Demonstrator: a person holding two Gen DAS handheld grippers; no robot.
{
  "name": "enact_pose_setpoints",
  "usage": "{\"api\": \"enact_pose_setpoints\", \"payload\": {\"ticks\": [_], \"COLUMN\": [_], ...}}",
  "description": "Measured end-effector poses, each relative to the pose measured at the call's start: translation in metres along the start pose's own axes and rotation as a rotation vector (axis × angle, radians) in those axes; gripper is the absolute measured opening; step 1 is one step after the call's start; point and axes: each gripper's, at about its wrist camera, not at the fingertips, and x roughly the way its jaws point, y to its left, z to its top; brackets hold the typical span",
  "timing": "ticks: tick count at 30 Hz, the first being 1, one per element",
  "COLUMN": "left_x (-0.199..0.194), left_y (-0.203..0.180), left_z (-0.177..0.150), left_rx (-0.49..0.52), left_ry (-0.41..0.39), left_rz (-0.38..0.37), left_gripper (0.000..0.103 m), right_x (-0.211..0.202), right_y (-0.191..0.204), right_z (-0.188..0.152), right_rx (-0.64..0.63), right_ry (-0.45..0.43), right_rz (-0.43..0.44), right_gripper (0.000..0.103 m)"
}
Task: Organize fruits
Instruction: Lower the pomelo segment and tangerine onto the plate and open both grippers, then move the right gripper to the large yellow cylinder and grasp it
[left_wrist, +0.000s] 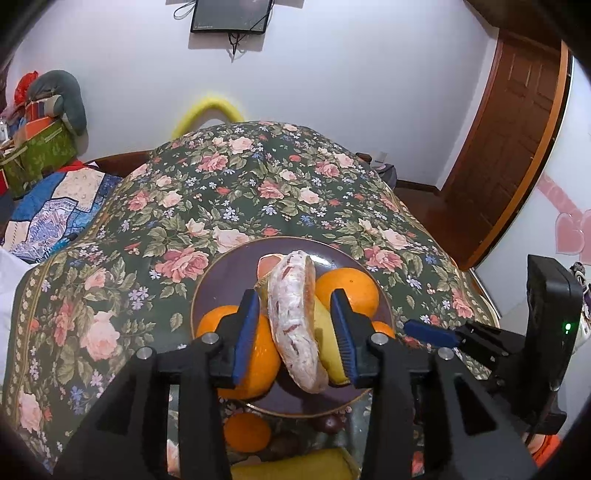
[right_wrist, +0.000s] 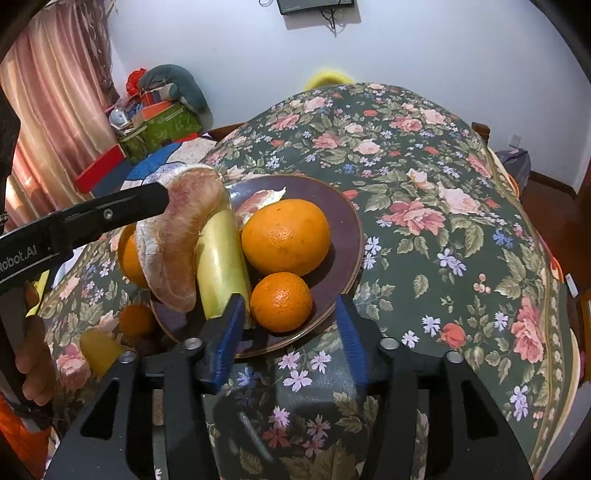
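A dark purple plate (left_wrist: 229, 266) (right_wrist: 332, 221) sits on the floral cloth. It holds a large orange (right_wrist: 286, 236), a small orange (right_wrist: 280, 301), another orange (left_wrist: 236, 354), a yellow banana piece (right_wrist: 221, 258) and a peeled pomelo segment (left_wrist: 295, 321) (right_wrist: 173, 236). The segment stands on edge against the banana, between the blue pads of my left gripper (left_wrist: 294, 293). A gap shows beside each pad, so this gripper is open. My right gripper (right_wrist: 289, 299) is open at the plate's near rim, its fingers either side of the small orange without pressing it.
Off the plate's near left lie a small orange (right_wrist: 136, 319), a yellow piece (right_wrist: 99, 349) and a dark fruit (left_wrist: 328, 422). A person's hand (right_wrist: 33, 354) holds the left gripper. Boxes and cushions (left_wrist: 40, 140) pile up at the far left, and a wooden door (left_wrist: 509, 147) stands on the right.
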Motion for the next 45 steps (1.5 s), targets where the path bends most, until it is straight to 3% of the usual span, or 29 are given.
{"api": "enact_pose_setpoints", "payload": {"ticks": [2, 5, 18, 30, 35, 45], "left_x": [-0.007, -0.022, -0.065, -0.022, -0.017, -0.029], "left_y": [0.0, 0.003, 0.054, 0.099, 0.089, 0.037], "left_z": [-0.001, -0.005, -0.05, -0.085, -0.09, -0.112], "left_rx": [0.007, 0.009, -0.011, -0.019, 0.046, 0.109], "left_ry": [-0.003, -0.013, 0.057, 0.226, 0.237, 0.267], "left_rz": [0.005, 0.018, 0.118, 0.15, 0.179, 0.062], "left_gripper": [0.041, 0.052, 0.063, 0.064, 0.064, 0.064], "right_x": [-0.005, -0.015, -0.047, -0.02, -0.014, -0.021], "right_y": [0.0, 0.002, 0.034, 0.056, 0.058, 0.045], "right_z": [0.0, 0.0, -0.025, -0.062, -0.067, -0.066], "right_rx": [0.006, 0.009, -0.013, 0.016, 0.004, 0.041], "right_ry": [-0.01, -0.026, -0.034, 0.07, 0.074, 0.058], "right_rz": [-0.001, -0.007, -0.006, 0.043, 0.023, 0.02], "right_gripper": [0.055, 0.058, 0.061, 0.061, 0.061, 0.061]}}
